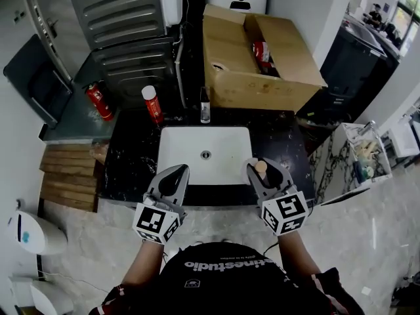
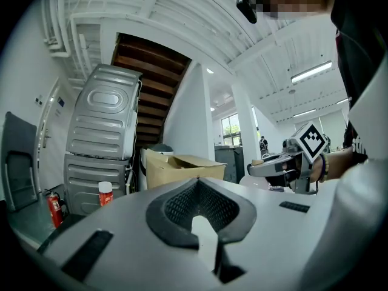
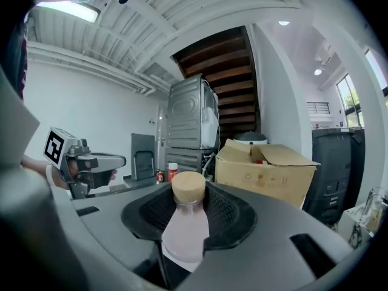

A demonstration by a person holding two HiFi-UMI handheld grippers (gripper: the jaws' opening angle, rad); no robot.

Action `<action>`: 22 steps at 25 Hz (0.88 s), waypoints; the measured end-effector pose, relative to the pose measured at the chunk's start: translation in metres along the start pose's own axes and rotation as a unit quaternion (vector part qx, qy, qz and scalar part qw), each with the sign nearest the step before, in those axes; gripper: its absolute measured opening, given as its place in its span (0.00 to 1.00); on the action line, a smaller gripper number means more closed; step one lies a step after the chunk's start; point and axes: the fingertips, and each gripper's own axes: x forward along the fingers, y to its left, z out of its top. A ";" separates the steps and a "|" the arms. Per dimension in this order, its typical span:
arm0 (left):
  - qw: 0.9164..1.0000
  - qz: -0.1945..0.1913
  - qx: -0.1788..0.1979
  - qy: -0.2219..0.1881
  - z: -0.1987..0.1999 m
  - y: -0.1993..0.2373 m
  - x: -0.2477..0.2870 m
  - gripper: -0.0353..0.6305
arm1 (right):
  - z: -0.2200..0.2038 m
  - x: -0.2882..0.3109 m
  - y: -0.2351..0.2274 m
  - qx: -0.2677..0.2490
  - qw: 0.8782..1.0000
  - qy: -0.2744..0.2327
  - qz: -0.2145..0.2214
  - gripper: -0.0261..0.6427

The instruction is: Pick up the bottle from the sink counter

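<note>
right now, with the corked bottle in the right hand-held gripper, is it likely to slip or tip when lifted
The bottle looks smooth and rigid, probably glass or hard plastic, so it may be slippery and breakable. The right hand-held gripper is shut on its narrow upper part under the cork, so the wider body could swing a little.

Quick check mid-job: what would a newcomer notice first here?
The cork-stoppered bottle clamped in the right tongs, near the white sink's front right corner. Beyond it, an open cardboard box stands at the black counter's back right. The left tongs are shut, empty.
</note>
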 end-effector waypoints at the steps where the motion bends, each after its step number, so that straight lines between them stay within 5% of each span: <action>1: 1.000 0.001 0.001 0.000 0.001 0.001 -0.001 0.07 | 0.001 0.000 0.002 -0.001 1.000 0.000 0.001 0.28; 22: 1.000 -0.001 0.000 -0.006 0.005 0.005 -0.008 0.07 | -0.007 -0.005 0.007 -0.014 1.000 0.013 -0.007 0.28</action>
